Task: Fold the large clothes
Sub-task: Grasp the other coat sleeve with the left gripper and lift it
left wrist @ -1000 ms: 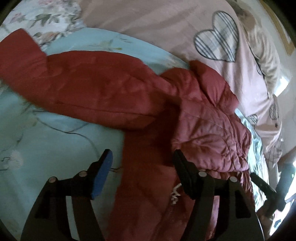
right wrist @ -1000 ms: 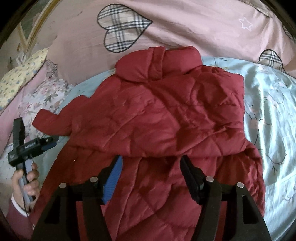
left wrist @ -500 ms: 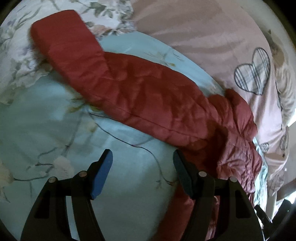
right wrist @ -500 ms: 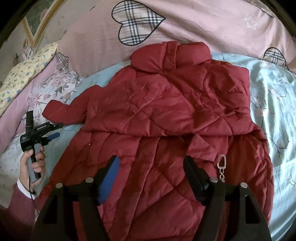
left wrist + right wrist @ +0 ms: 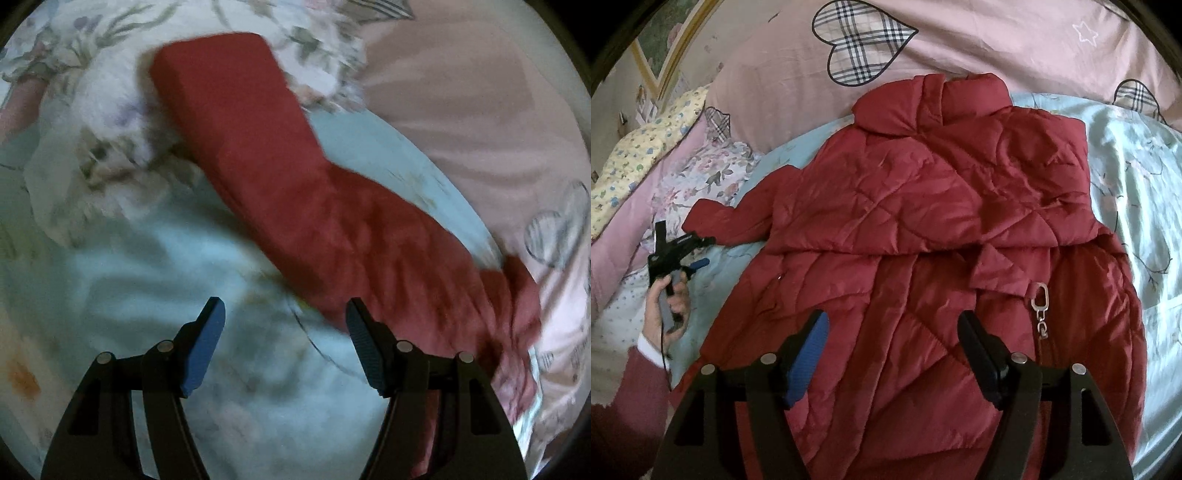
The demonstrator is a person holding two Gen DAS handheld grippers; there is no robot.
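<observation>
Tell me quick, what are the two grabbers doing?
Left hand-held gripper: open, holding nothing, above the sheet.
Right hand-held gripper: open, holding nothing, over the red jacket.

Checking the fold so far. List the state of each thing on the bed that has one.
Red jacket: flat on the bed, one sleeve folded across its front.
Other sleeve: stretched out sideways, unfolded.
Zipper pull: lying on the front, exposed.
Left tongs: open, empty, over the sheet beside the sleeve.
Right tongs: open, empty, above the jacket.

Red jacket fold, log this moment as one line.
red jacket: one sleeve folded across | other sleeve: spread on bed | left gripper: open, empty, near sleeve | right gripper: open over jacket
</observation>
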